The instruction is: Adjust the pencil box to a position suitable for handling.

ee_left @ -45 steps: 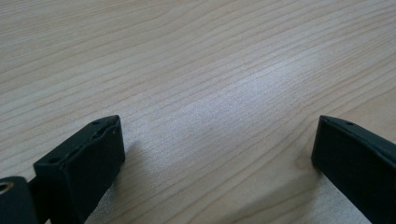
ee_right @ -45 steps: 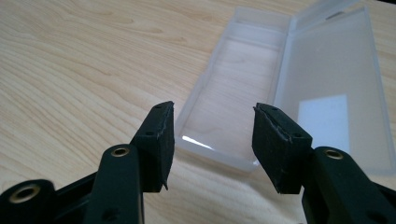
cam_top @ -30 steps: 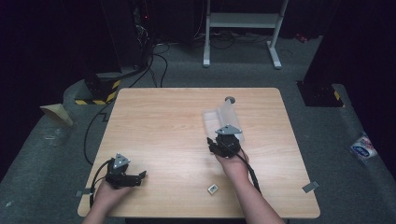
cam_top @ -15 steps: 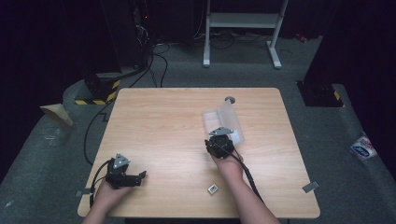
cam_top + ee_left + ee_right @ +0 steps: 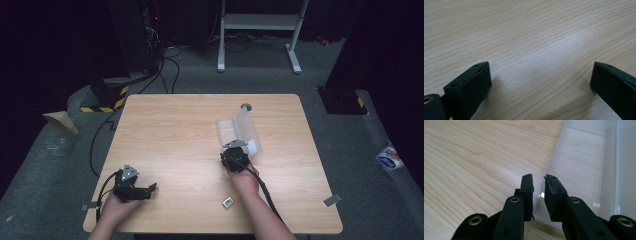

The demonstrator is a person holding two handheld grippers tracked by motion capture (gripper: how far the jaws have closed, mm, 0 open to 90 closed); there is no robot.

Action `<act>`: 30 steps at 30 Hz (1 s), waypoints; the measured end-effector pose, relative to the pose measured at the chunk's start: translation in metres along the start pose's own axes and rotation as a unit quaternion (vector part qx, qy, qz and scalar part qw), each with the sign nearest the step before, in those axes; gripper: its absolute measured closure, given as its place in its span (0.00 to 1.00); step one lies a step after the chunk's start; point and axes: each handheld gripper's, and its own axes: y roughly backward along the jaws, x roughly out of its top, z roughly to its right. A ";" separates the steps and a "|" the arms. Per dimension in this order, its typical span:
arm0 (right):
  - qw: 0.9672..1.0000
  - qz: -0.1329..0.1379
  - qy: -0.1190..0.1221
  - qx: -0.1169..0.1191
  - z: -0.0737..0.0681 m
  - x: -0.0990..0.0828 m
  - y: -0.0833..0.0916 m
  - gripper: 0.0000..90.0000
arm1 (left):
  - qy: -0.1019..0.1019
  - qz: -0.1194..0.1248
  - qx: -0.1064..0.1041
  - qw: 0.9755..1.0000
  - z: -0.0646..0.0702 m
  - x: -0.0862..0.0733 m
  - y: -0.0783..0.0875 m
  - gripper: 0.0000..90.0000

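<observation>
1. Tabletop [image 5: 175,130]: light wood grain, rounded corners, with a small round grommet hole [image 5: 246,106] near its far edge.
2. Clear plastic box [image 5: 239,131]: lies open right of centre on the tabletop, its lid raised; in the right gripper view the transparent near wall [image 5: 554,167] runs straight up from the jaws.
3. Right hand-held gripper [image 5: 234,152]: held at the near corner of the box. The right gripper view shows its jaws nearly closed, one on each side of the box's thin wall, with a narrow gap remaining; whether the pads actually touch the plastic cannot be told.
4. Left hand-held gripper [image 5: 150,189]: rests low over the near left part of the tabletop, well apart from the box. The left gripper view shows its jaws spread wide over bare wood, nothing between them.
5. Small white tile-like object [image 5: 227,202]: lies flat near the front edge, just beside the person's right forearm [image 5: 260,210]; too small to identify.
</observation>
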 end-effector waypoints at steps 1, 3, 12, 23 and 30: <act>1.000 -0.002 0.001 -0.001 0.000 -0.001 0.000 0.87 | 0.000 0.000 0.000 1.000 0.000 0.000 0.000 0.04; 1.000 -0.004 0.000 -0.001 -0.001 -0.002 -0.001 0.89 | 0.000 0.000 0.000 1.000 0.000 0.000 0.000 0.04; 1.000 -0.003 0.008 -0.004 -0.001 -0.007 0.003 0.93 | 0.000 -0.001 0.000 1.000 0.000 0.000 0.000 0.04; 0.999 0.015 0.037 0.003 -0.003 -0.032 0.023 0.97 | 0.000 0.000 0.001 1.000 0.000 0.000 0.000 0.04; 0.998 0.031 0.044 0.013 -0.005 -0.052 0.039 0.97 | -0.001 -0.001 0.001 1.000 0.000 0.000 0.000 0.04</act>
